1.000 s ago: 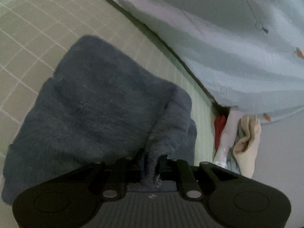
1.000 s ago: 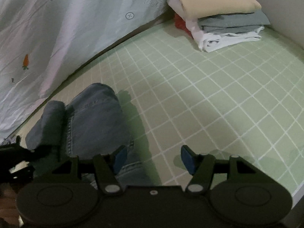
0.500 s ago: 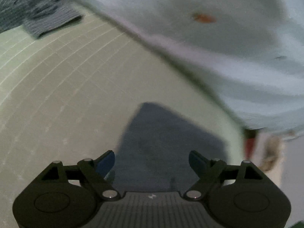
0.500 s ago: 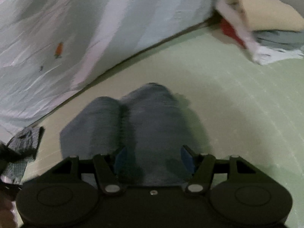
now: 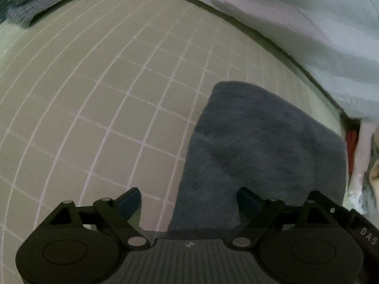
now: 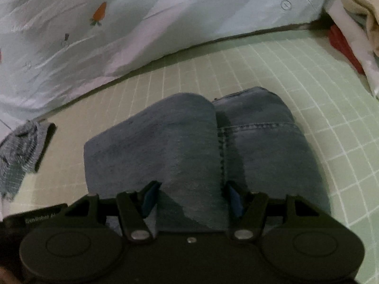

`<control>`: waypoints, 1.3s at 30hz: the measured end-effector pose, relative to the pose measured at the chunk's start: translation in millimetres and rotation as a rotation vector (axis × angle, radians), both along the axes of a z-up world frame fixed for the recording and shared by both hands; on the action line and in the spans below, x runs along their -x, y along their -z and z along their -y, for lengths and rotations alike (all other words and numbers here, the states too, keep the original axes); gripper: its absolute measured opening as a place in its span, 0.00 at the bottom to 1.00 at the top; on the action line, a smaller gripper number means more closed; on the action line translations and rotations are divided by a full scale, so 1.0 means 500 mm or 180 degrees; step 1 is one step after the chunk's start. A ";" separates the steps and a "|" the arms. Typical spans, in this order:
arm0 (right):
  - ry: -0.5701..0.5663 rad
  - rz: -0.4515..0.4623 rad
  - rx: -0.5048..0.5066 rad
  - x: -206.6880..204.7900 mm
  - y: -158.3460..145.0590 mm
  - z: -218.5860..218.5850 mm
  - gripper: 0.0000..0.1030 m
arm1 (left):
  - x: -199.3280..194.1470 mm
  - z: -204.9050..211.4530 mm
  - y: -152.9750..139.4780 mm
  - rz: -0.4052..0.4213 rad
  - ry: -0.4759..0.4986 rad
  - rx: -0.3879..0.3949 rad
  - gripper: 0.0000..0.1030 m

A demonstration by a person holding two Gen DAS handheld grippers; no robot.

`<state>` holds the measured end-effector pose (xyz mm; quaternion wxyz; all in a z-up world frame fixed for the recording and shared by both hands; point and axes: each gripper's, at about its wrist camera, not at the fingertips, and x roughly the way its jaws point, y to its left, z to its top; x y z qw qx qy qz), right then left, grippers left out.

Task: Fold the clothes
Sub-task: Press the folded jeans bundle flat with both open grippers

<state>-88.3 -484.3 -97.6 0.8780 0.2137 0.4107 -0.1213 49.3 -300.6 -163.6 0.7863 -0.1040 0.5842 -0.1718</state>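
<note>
A pale green sheet with a white grid [image 5: 99,108] is spread beneath a folded blue denim garment [image 6: 189,146] – light blue bedding [image 6: 165,16] is bunched behind (a stack of folded clothes [image 6: 355,30] at one corner). The left gripper [image 5: 189,201] has just been opened wide, empty. The right gripper [image 6: 189,196], just narrowed, straddles the denim fold – contact cannot be told.

Folded jeans [image 6: 203,146] on mat [image 6: 308,75], quilt [image 6: 165,19] behind, clothes pile [image 6: 355,30] right — rag [image 6: 21,146] left

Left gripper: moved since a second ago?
Yes. The left gripper let go of the jeans, its jaws just opening, and shifted left over the green grid sheet; nothing between them.

Both wrist views steeply down, close, sharing folded jeans [image 5: 260,146]
</note>
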 end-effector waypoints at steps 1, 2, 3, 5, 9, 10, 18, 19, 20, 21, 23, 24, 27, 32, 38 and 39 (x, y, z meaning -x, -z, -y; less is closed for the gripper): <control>-0.0033 0.0006 0.0010 -0.001 -0.002 -0.002 0.50 | -0.003 0.006 0.000 0.0011 0.0023 -0.0036 0.87; -0.0069 0.0013 0.0016 -0.003 -0.004 -0.004 0.42 | -0.005 0.010 0.000 0.0019 0.0037 -0.0064 0.88; -0.0104 0.0019 0.0032 -0.006 -0.006 -0.007 0.38 | -0.005 0.013 0.000 0.0026 0.0042 -0.0084 0.88; -0.0187 0.0023 0.0094 -0.011 -0.011 -0.016 0.28 | -0.007 0.015 -0.001 0.0038 0.0041 -0.0113 0.89; -0.0354 0.0051 0.0211 -0.012 -0.023 -0.022 0.13 | 0.000 0.015 -0.008 0.0038 0.0015 -0.0145 0.89; -0.0371 0.0075 0.0191 -0.010 -0.027 -0.020 0.11 | 0.002 0.015 -0.010 0.0028 0.0002 -0.0146 0.89; -0.0644 0.0578 0.0187 0.045 -0.155 0.019 0.09 | 0.016 0.034 -0.054 0.0135 0.0008 -0.0059 0.89; -0.0585 0.0630 0.0219 0.054 -0.167 0.035 0.09 | 0.018 0.040 -0.060 0.0172 0.0037 -0.0074 0.89; -0.0501 0.0650 0.0251 0.061 -0.172 0.053 0.09 | 0.020 0.046 -0.065 0.0209 0.0067 -0.0088 0.89; -0.0392 0.0637 0.0315 0.067 -0.168 0.075 0.09 | 0.021 0.052 -0.068 0.0235 0.0099 -0.0091 0.89; -0.0222 0.0442 0.0470 0.068 -0.133 0.113 0.10 | 0.021 0.066 -0.064 0.0228 0.0173 -0.0073 0.89; -0.0128 0.0313 0.0489 0.068 -0.106 0.132 0.10 | 0.022 0.073 -0.061 0.0210 0.0211 -0.0076 0.89; 0.0192 -0.0026 0.0182 0.069 -0.023 0.186 0.18 | 0.028 0.090 -0.054 0.0177 0.0330 -0.0105 0.89; 0.0351 -0.0072 -0.0070 0.071 -0.002 0.209 0.44 | 0.029 0.102 -0.050 0.0180 0.0413 -0.0107 0.89; 0.0422 -0.0135 -0.0184 0.077 0.023 0.225 0.77 | 0.012 0.118 -0.049 0.0182 0.0515 -0.0036 0.89; 0.0443 -0.0140 -0.0215 0.081 0.028 0.230 0.78 | 0.010 0.124 -0.049 0.0187 0.0556 -0.0019 0.89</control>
